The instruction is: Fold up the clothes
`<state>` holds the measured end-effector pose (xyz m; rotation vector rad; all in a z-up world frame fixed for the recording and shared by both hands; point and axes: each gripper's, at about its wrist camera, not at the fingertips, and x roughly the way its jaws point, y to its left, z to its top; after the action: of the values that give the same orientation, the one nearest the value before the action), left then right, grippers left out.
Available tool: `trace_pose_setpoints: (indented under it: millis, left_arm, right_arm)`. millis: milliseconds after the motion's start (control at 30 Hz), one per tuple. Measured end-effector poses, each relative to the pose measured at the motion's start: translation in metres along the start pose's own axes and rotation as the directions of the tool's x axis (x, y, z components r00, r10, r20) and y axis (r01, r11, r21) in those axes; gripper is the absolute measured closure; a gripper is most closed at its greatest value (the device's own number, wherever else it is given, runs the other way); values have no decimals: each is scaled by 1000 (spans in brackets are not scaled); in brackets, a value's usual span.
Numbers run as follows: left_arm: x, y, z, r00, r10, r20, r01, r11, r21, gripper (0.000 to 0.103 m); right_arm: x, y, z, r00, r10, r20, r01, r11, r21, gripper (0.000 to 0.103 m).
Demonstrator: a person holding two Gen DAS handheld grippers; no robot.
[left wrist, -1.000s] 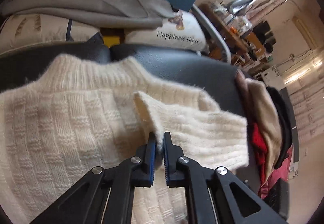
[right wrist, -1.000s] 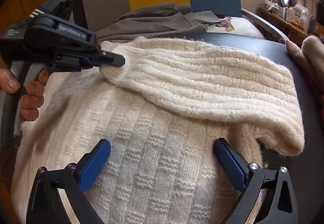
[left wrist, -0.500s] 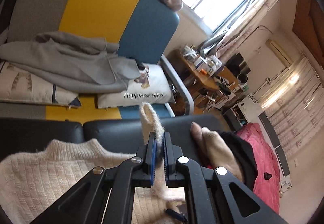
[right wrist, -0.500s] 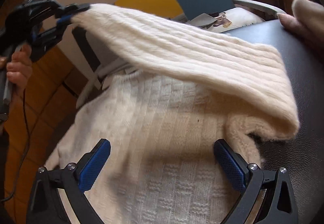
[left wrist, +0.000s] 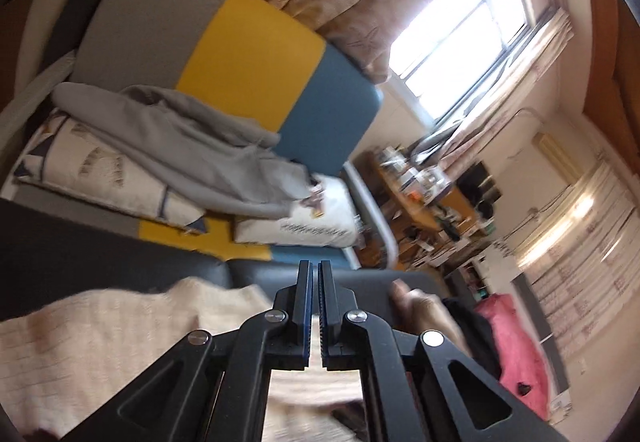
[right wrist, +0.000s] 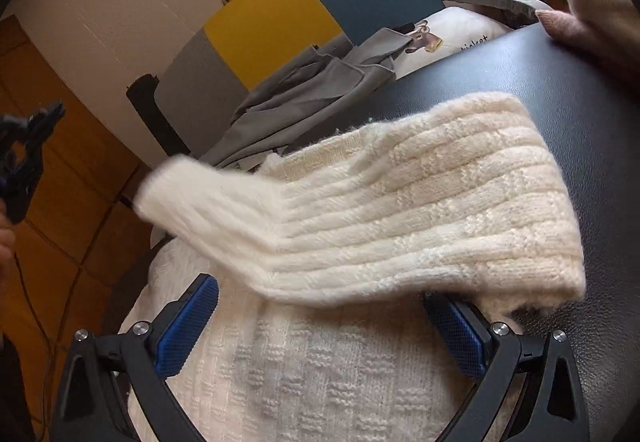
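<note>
**Sleeve loose over the cream sweater**

Behind my dark padded surface (right wrist: 540, 114) stands a grey, yellow and blue chair (left wrist: 248, 54) heaped with a grey garment (left wrist: 192, 150) and cushions. Only my left camera takes in the window (left wrist: 460, 26) at 1 o'clock and the pink cloth (left wrist: 516, 354) at 4 o'clock. Only my right camera shows the cream sweater (right wrist: 320, 370) properly: its sleeve (right wrist: 400, 210) lies folded across the body, the cuff at 9 o'clock blurred and free of any grip.

My right tongs (right wrist: 320, 326) are spread wide over the sweater body, and the sleeve's near edge drapes over the 3 o'clock pad. My left tongs (left wrist: 315, 306) are pinched nearly together with nothing between the pads. Seen from the right, they sit well apart from the cuff at the 9 o'clock edge, half cut off.

In the left view the sweater is a smeared cream band behind the fingers, its lower part hidden.
</note>
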<state>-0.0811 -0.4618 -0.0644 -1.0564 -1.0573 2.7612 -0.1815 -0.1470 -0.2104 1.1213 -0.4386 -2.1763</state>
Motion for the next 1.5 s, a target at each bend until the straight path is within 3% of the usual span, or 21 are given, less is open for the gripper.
trace_pose_setpoints:
  millis: [100, 167, 233, 300, 433, 633, 767, 800, 833, 867, 900, 1067, 1233, 1400, 1500]
  left_arm:
    - [-8, 26, -11, 1000, 17, -8, -17, 1000, -22, 101]
    - [6, 51, -28, 997, 5, -79, -13, 996, -92, 87]
    - [28, 70, -48, 987, 1, -162, -25, 989, -147, 83]
    - [45, 83, -61, 983, 14, -183, -48, 982, -185, 79]
    - [74, 102, -71, 974, -44, -223, -31, 945, -325, 65]
    - [96, 116, -79, 981, -96, -171, -3, 865, -501, 55]
    - [110, 108, -75, 986, -94, -136, 5, 837, -548, 53]
    - [112, 105, -73, 988, -90, -130, 4, 838, -546, 54]
    - [114, 102, -71, 989, -85, -123, 4, 840, -543, 65]
    - [113, 98, -67, 990, -82, -111, 11, 846, -533, 86]
    - [107, 90, -61, 992, -84, -90, 26, 858, -512, 98]
    - [79, 53, -31, 995, -99, 13, 96, 913, -397, 98]
    - [26, 10, 7, 980, -144, 138, 174, 954, -245, 98]
    - [-10, 10, 13, 975, -102, 198, 141, 971, -194, 98]
    - [-28, 32, 3, 971, -66, 232, 118, 969, -217, 98]
  right_arm:
    - [3, 3, -6, 1000, -20, -9, 19, 999, -36, 0]
    - [3, 7, -8, 999, -33, -13, 33, 998, -61, 0]
    - [4, 8, -9, 999, -44, -10, 43, 997, -68, 0]
    - [4, 8, -9, 999, -47, -8, 46, 996, -72, 0]
    - [3, 4, -8, 1000, -30, -3, 29, 998, -63, 0]
    - [3, 2, -8, 1000, -18, -1, 18, 998, -62, 0]
    - [2, 0, -7, 1000, -7, 2, 7, 998, -58, 0]
    - [2, 0, -7, 1000, -4, 3, 4, 998, -56, 0]
    - [2, -1, -7, 1000, -1, 4, 1, 998, -55, 0]
    - [2, -1, -7, 1000, 1, 5, -1, 999, -54, 0]
    - [2, -1, -7, 1000, 3, 6, -3, 999, -53, 0]
    - [-6, 8, -5, 1000, 2, 15, 0, 996, -92, 0]
    - [-18, 18, 10, 997, 51, 60, -45, 993, -108, 0]
    - [-5, 10, 18, 999, 41, 23, -40, 999, -21, 0]
    - [-2, 6, 13, 999, 44, 11, -45, 999, 20, 0]
